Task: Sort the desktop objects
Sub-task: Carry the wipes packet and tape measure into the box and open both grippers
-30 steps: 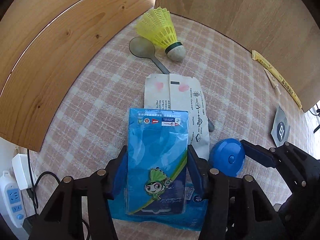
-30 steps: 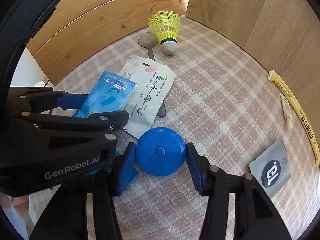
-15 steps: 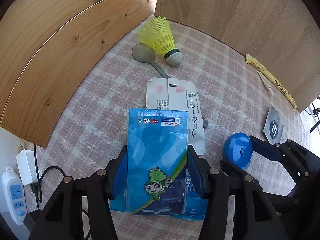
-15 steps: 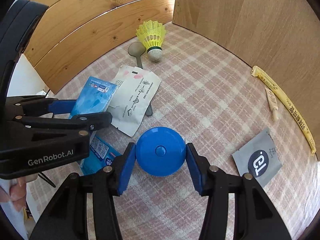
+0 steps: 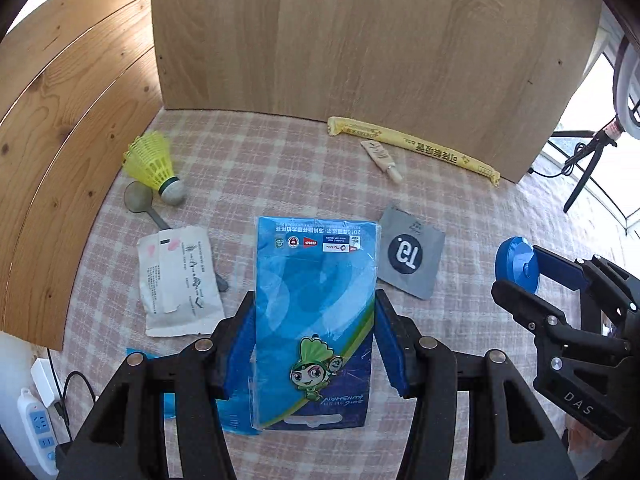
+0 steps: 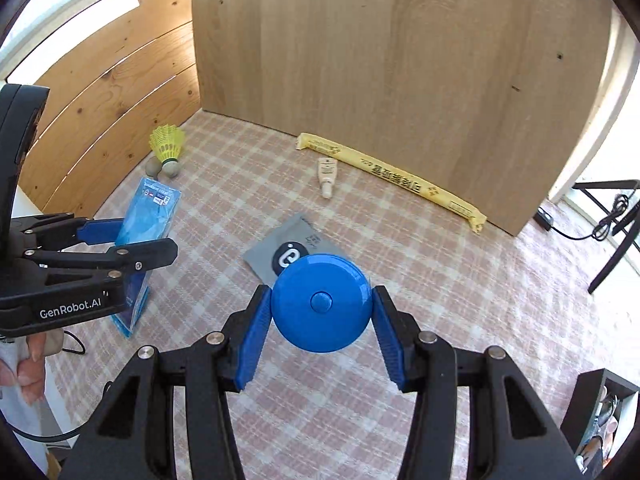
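Holding one thing in each gripper, the person has two items up off the checked cloth (image 5: 280, 176).

The left gripper (image 5: 314, 342) has its blue pads pressed on the two long sides of the blue pack (image 5: 316, 300). The pack is flat and wide, so the jaws stand fairly wide apart to fit around it. Gripping the long sides keeps the pack from bending or sliding out. In the right view the pack hangs on edge in that gripper, clear of the cloth.

The right gripper (image 6: 320, 320) squeezes the blue disc (image 6: 320, 302) from both sides. The disc is round and smooth, so the pads sit across its widest part, where it is least likely to pop out. It is held above the cloth, just in front of the grey packet (image 6: 286, 254).

The rest lies on the cloth. A yellow shuttlecock (image 5: 154, 166) rests in the far left corner, touching a spoon (image 5: 138, 200). A white packet (image 5: 178, 286) covers part of the spoon handle. A long yellow stick pack (image 5: 412, 146) lies along the wooden board (image 5: 360, 40), with a small tube (image 5: 382, 160) just beside it. They look like they were tossed there, not sorted.

My guess is that both held things are on their way to a sorting spot. I cannot see any such spot, so I cannot tell where they should go.
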`<state>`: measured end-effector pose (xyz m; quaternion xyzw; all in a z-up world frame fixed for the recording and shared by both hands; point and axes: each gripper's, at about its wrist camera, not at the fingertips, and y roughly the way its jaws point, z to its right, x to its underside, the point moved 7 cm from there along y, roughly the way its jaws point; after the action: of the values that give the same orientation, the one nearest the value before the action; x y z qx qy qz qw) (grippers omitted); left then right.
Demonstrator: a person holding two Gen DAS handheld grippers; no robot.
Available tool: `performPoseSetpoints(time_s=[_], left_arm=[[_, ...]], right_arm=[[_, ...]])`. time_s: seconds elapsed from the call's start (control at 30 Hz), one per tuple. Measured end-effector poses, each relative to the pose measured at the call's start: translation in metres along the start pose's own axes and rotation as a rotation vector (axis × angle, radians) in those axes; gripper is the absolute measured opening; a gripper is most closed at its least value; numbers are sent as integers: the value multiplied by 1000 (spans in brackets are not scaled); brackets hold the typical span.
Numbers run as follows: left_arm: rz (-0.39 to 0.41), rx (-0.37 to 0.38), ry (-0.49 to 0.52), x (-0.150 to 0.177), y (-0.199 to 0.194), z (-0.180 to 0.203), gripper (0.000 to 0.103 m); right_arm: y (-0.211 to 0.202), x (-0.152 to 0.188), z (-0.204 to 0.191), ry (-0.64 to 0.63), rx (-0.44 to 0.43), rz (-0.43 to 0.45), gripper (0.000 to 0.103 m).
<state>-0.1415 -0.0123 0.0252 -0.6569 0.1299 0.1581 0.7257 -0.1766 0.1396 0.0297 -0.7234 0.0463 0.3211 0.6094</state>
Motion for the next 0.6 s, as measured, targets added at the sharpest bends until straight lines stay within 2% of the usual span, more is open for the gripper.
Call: performPoseSetpoints(time_s=[0.1, 0.3, 0.47, 0.6], left_arm=[[1, 47, 85, -13, 7, 51, 52], [-10, 159, 247, -17, 2, 166, 52], [-22, 246, 395, -12, -3, 267, 52], [-24, 298, 511, -6, -10, 341, 52]], right_arm=[[-24, 12, 50, 91, 43, 16, 49], [-81, 50, 150, 268, 146, 52, 49], [-131, 93, 227, 410, 234, 67, 49], [-168, 141, 278, 513, 311, 69, 49]])
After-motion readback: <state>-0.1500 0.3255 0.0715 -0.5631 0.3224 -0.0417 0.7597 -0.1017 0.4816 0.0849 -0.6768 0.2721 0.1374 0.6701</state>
